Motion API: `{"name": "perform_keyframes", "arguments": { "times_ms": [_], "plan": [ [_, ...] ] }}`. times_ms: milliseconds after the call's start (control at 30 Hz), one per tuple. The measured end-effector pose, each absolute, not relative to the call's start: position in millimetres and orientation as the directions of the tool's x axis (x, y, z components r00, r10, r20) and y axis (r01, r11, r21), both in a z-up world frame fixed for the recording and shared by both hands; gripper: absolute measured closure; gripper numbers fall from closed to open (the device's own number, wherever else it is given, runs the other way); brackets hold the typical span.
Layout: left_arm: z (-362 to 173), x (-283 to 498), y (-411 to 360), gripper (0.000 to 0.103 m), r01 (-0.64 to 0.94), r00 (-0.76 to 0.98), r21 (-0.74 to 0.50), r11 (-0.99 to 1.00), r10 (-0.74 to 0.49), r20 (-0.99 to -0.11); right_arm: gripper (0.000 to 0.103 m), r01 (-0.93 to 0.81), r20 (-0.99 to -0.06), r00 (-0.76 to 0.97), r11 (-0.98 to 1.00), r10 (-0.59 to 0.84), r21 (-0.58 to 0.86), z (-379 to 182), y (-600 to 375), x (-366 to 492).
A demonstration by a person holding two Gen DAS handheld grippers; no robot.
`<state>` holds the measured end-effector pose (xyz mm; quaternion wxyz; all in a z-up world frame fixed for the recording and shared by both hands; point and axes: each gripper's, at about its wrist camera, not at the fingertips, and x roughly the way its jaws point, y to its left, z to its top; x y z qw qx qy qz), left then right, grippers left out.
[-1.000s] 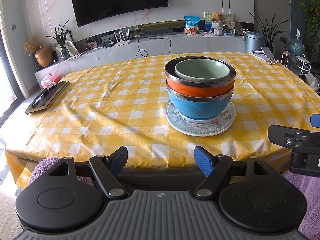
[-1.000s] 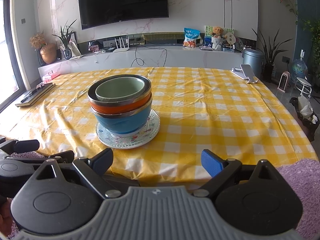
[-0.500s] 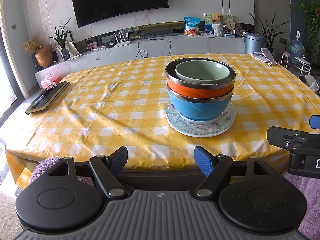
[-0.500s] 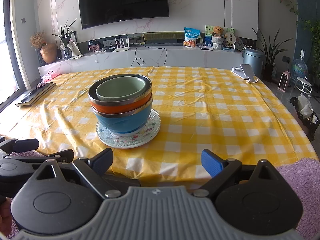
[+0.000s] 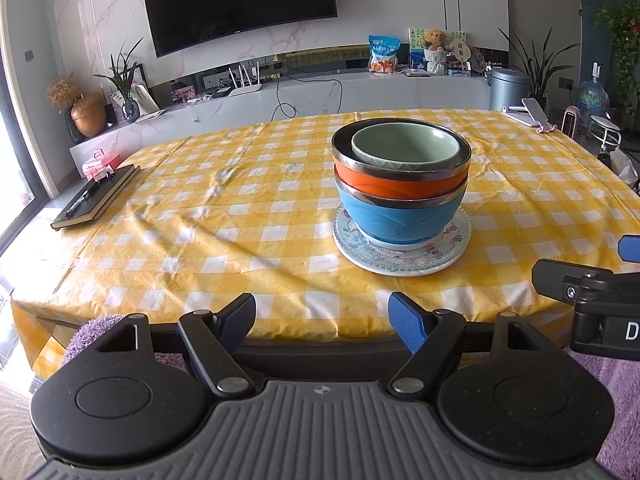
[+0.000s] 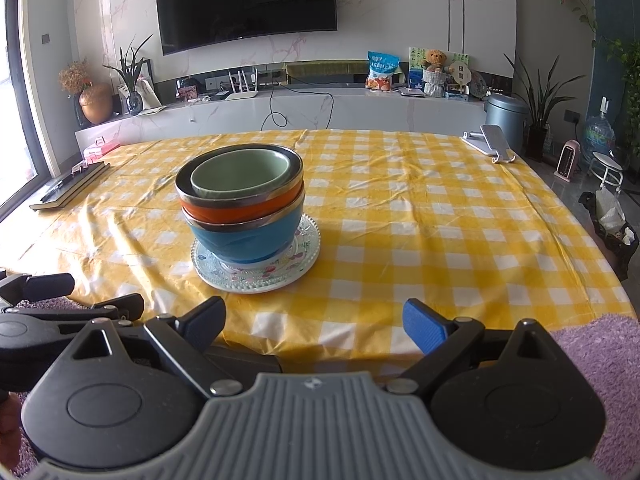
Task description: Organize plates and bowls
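Ahead of the left gripper [image 5: 322,322], on the yellow-checked tabletop [image 5: 224,216], three nested bowls [image 5: 401,178] are stacked on a glass plate [image 5: 402,254]. Both the left gripper and the right gripper [image 6: 314,328] are held wide apart, gripping and touching nothing, short of the tabletop edge.

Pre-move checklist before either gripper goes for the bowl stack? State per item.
1. Left gripper open, nothing between its jaws: ok.
2. Right gripper open, empty: ok.
3. Small pale green ceramic bowl on top, nested in the orange steel-rimmed bowl: ok.
4. Orange bowl seated in the blue steel-rimmed bowl, stack looks upright: ok.
5. Blue bowl on the patterned glass plate, sitting off-centre: ok.
6. Second plate under the glass one: cannot tell.
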<state>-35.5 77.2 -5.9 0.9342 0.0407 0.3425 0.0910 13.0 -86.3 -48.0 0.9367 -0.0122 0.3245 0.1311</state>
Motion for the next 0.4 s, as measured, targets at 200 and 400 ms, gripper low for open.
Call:
{"name": "perform_keyframes", "arguments": {
  "times_ms": [200, 400],
  "plan": [
    [-5.2, -37.3, 76.4, 0.014, -0.137, 0.757, 0.136, 0.981, 0.192, -0.625, 0.009, -0.253, -0.612, 0.755, 0.965, 0.237, 0.062, -48.2, -86.5, 12.7],
    [-4.3, -39.3, 75.8, 0.014, -0.132, 0.768, 0.131, 0.983, 0.185, -0.613, 0.009, -0.251, -0.616, 0.751, 0.966, 0.235, 0.062, -47.3, -88.4, 13.2]
  ]
}}
